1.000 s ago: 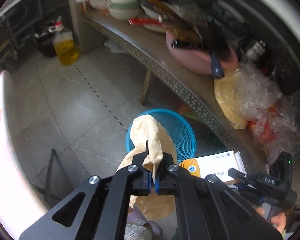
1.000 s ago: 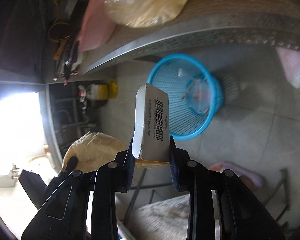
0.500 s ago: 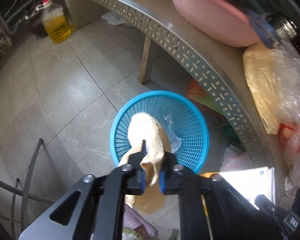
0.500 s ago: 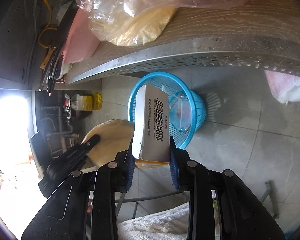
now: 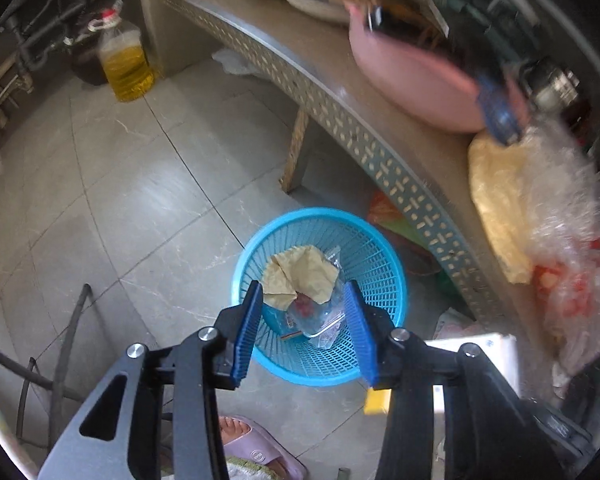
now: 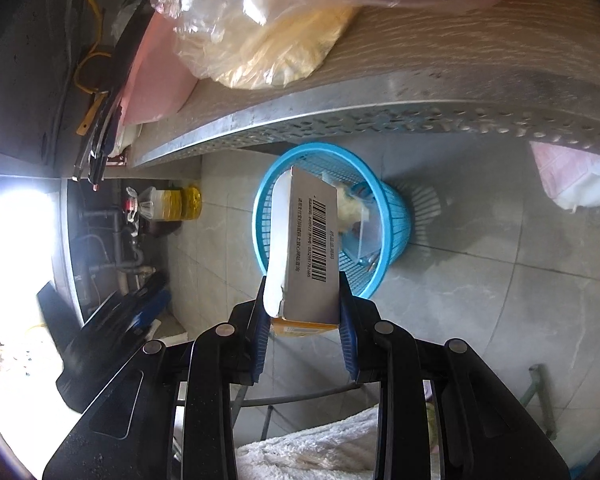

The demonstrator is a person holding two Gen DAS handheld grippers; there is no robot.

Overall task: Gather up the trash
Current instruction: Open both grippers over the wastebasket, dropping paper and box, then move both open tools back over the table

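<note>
A blue basket (image 5: 320,296) is standing on the tiled floor (image 5: 148,200) just beside the perforated metal edge of a bench (image 5: 340,120). A crumpled tan paper (image 5: 300,276) is lying inside it on top of a clear plastic packet (image 5: 320,320). The left gripper (image 5: 304,328) is hanging over the basket with its jaws opening and nothing between them. The right gripper (image 6: 302,320) is clamping a cardboard box (image 6: 304,248) by its lower end, the barcode side facing up, with the basket beyond it.

On the bench a pink basin (image 5: 412,80) and yellowish bags in clear plastic (image 5: 532,208) are crowding the edge above the basket. A bottle of yellow oil (image 5: 126,64) is standing well apart by the pipes. A foot in a pink slipper (image 5: 256,444) is showing near the basket.

Only the left view is looking straight down into the basket; the right view is seeing it from the side, partly hidden by the box, and is also showing the left gripper (image 6: 140,312) as a dark blur.
</note>
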